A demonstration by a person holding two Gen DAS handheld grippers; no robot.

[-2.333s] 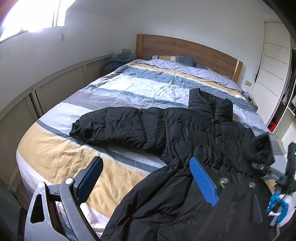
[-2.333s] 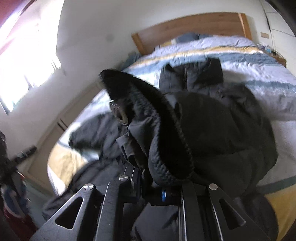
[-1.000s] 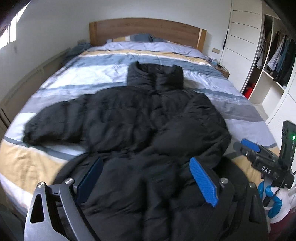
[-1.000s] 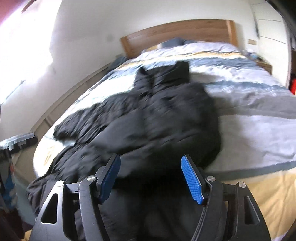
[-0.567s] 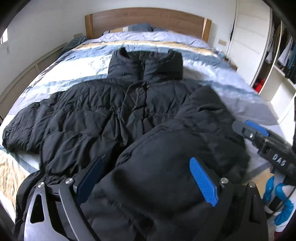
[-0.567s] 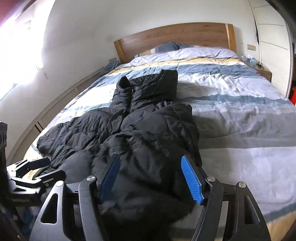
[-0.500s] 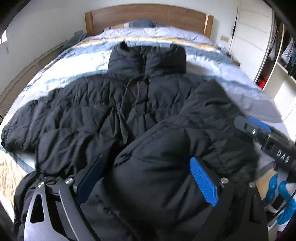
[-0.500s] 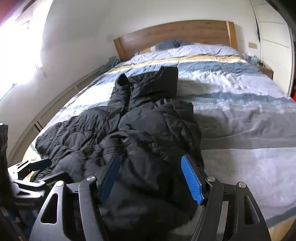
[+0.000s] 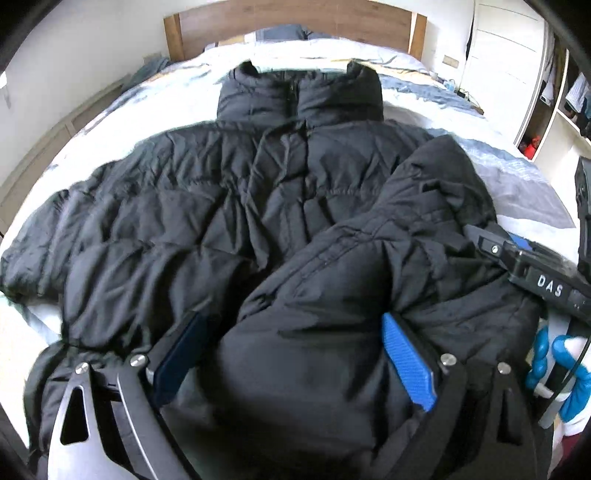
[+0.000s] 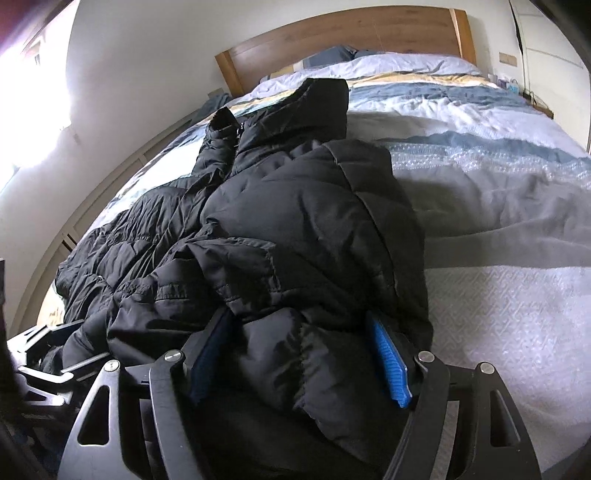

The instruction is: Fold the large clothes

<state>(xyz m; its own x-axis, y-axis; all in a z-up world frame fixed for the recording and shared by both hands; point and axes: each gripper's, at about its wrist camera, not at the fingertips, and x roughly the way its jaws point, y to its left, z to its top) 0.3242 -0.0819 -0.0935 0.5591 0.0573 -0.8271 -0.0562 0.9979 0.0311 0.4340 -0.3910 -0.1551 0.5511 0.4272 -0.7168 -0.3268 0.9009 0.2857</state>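
A black puffer jacket (image 9: 207, 206) lies front up on the striped bed (image 9: 517, 177), collar toward the headboard. Its right sleeve (image 9: 424, 206) is folded in across the body; its left sleeve (image 9: 44, 236) lies stretched out to the left. My left gripper (image 9: 295, 347) is open, low over the jacket's lower part, with puffy fabric bulging between its blue pads. My right gripper (image 10: 299, 350) is open too, straddling the folded-over sleeve (image 10: 314, 229) near the jacket's right edge. The right gripper's fingers (image 9: 524, 254) also show in the left wrist view.
A wooden headboard (image 10: 340, 33) and pillows are at the far end. A low panelled wall unit (image 10: 99, 192) runs along the bed's left side. A white wardrobe and open shelves with clothes (image 9: 554, 92) stand to the right. Bare bedspread (image 10: 509, 258) lies right of the jacket.
The right gripper let go of the sleeve cuff after laying the sleeve across the jacket. Both grippers have since come down low onto the jacket's lower part, the view closing in.
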